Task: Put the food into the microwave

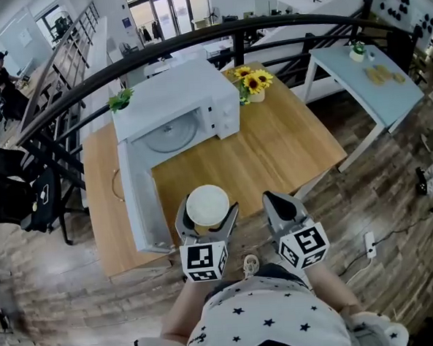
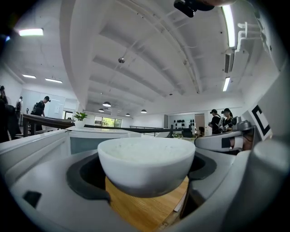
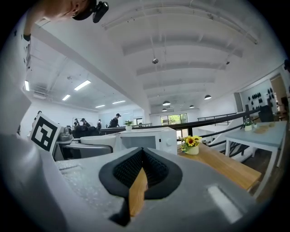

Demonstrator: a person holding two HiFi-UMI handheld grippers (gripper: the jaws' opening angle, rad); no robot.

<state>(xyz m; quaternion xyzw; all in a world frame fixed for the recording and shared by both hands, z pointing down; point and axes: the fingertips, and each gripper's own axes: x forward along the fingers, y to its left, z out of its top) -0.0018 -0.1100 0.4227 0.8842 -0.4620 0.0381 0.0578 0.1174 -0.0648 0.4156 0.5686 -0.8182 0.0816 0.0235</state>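
Note:
A white bowl (image 1: 207, 203) filled with white rice is held by my left gripper (image 1: 207, 216), which is shut on it over the near edge of the wooden table (image 1: 288, 142). In the left gripper view the bowl (image 2: 146, 165) sits between the two dark pads. The white microwave (image 1: 190, 97) stands at the back of the table, its door (image 1: 139, 202) swung open toward me on the left and its glass turntable (image 1: 172, 135) bare. My right gripper (image 1: 278, 201) hangs beside the bowl to the right, shut with nothing in it (image 3: 141, 174).
A vase of sunflowers (image 1: 253, 84) stands right of the microwave, a small green plant (image 1: 120, 100) on its top left corner. A thin ring (image 1: 115, 186) lies on the table left of the door. A pale blue table (image 1: 372, 79) stands far right, a black railing (image 1: 65, 97) behind.

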